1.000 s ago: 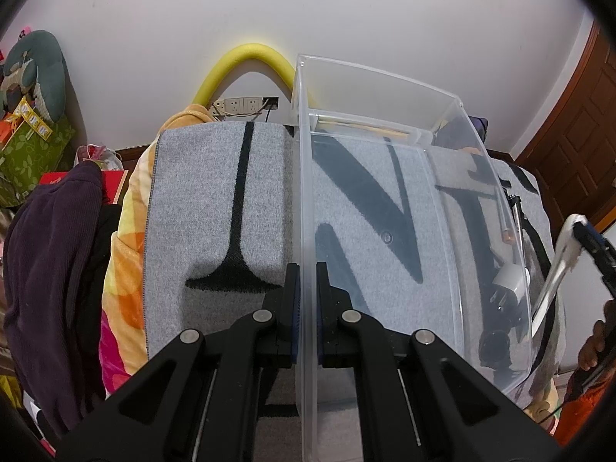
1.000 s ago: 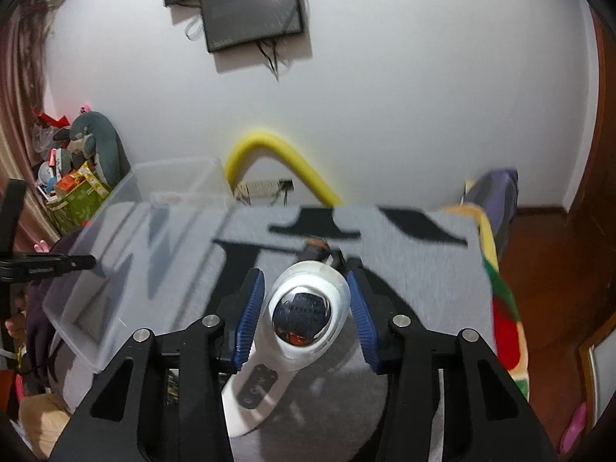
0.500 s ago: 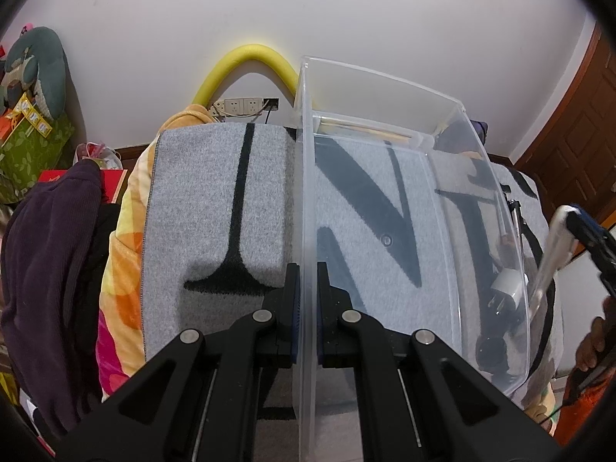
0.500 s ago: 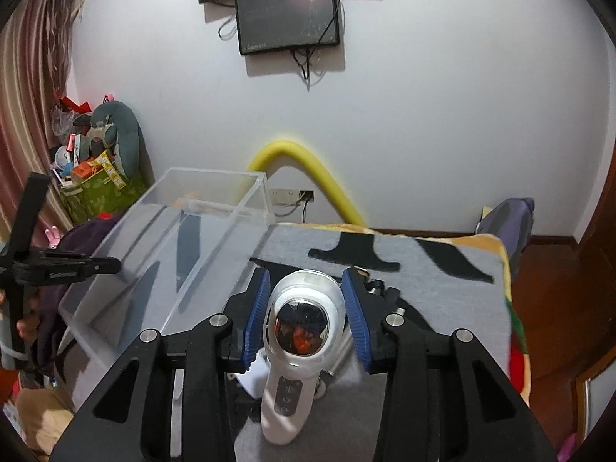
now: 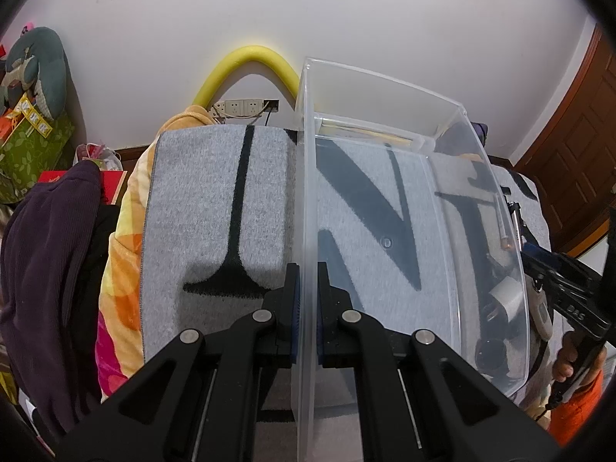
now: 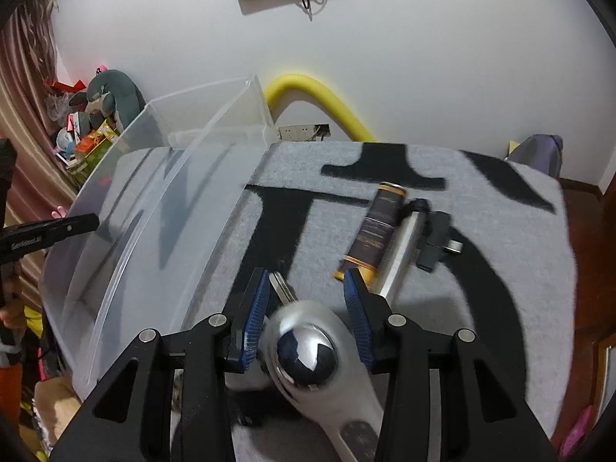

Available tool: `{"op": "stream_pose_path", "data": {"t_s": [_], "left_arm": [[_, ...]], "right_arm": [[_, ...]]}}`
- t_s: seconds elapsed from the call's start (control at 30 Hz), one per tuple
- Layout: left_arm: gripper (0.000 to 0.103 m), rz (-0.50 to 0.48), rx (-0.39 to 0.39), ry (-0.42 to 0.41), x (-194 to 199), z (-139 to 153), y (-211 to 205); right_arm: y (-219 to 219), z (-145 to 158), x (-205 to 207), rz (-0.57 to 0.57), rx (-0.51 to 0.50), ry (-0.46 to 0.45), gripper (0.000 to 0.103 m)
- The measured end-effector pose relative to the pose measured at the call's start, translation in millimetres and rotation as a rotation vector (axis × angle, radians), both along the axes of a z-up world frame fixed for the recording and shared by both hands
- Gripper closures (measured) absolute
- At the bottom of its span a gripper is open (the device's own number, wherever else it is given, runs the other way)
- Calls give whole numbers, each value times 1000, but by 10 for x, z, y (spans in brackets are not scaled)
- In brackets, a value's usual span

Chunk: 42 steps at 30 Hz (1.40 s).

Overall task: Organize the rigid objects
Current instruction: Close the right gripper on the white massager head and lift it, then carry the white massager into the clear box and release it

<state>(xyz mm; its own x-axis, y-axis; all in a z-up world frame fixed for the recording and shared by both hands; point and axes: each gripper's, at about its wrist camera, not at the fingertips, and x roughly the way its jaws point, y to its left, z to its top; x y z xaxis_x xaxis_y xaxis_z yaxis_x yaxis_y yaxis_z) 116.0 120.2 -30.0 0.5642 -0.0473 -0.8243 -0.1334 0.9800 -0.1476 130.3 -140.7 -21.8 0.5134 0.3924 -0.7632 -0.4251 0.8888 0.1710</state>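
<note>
My left gripper (image 5: 307, 288) is shut on the near wall of a clear plastic bin (image 5: 385, 200) that stands on a grey mat with black letters (image 5: 215, 200). In the right wrist view the bin (image 6: 161, 200) is at the left. My right gripper (image 6: 306, 292) is open; a white handheld device with a mirrored round head (image 6: 308, 350) lies blurred between and below its fingers, apart from both pads. A key (image 6: 283, 288) lies by the left pad. A dark tube with gold ends (image 6: 375, 227), a silver bar (image 6: 402, 246) and a black adapter (image 6: 437, 240) lie further right.
A yellow foam tube (image 5: 250, 61) arches against the white wall. Dark clothing (image 5: 42, 269) and a colourful blanket (image 5: 123, 254) lie left of the mat. A wooden door (image 5: 577, 146) is at the right. My right gripper also shows in the left wrist view (image 5: 566, 288).
My right gripper has opened and tilted down toward the mat; the white device is no longer clamped and sits lower between the fingers. The left gripper has kept its hold on the bin wall.
</note>
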Motion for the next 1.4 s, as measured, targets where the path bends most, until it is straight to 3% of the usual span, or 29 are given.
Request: {"op": "stream_pose_path", "data": {"t_s": [0.2,0.33,0.6,0.77,1.1,1.3,1.4], "left_arm": [[98,1,-1,1,11,6,-1],[98,2,-2,2,10,6,-3],[98,5,7,2,-8,4,-15],[98,7,1,4,-5,6,-8],[98,6,-2,1,-5,8,-2],[98,4,-4,-2,-9,-1,5],[98,4,-5,-4,-11,-5,10]], "right_arm": [[-179,54,-239,38,-46,-14,64],[-217,-4,-349,51,-66,3,52],[-256,-173,-479,65,-124,30,51],[-300,-173,-502,34,-89,11,69],[-245,546,-653,10,10,-175,69],[70,1237,-668,80,146,-314,69],[326,1420,-606,121,185,-343,69]]}}
